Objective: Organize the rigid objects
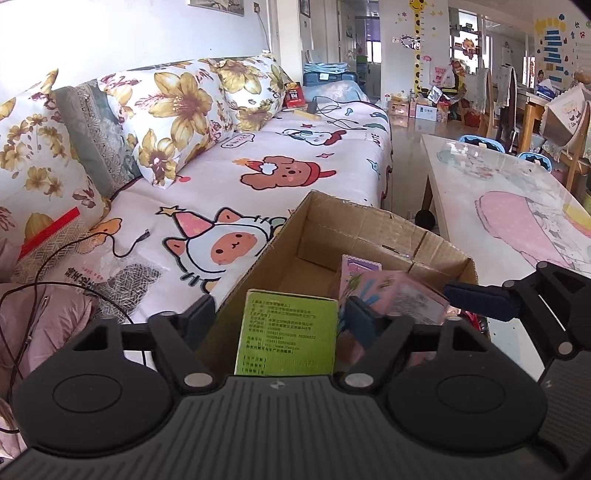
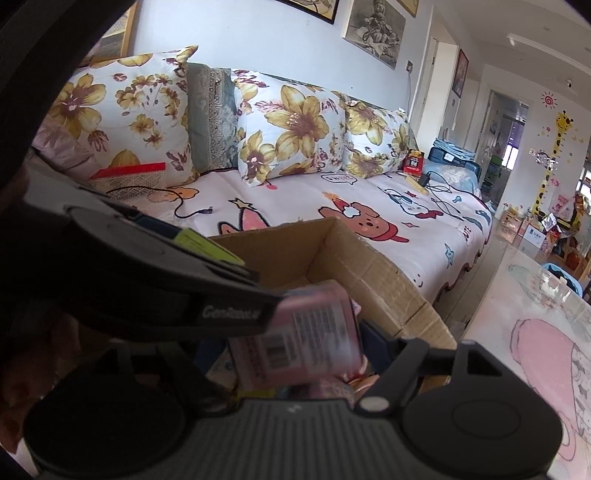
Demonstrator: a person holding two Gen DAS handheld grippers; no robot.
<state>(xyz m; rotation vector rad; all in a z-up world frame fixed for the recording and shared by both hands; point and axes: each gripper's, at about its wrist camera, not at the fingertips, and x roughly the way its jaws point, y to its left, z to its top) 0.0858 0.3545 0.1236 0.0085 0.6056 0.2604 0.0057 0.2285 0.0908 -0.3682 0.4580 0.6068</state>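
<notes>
Cardboard box is right below, so with both grippers let go of the green box and pink box, just back straight out without clipping them.

We are in a lived-in family home: a sofa under a cartoon-animal cover with floral cushions, framed pictures on the wall, a giraffe height chart for children, and wooden dining chairs beyond.
</notes>
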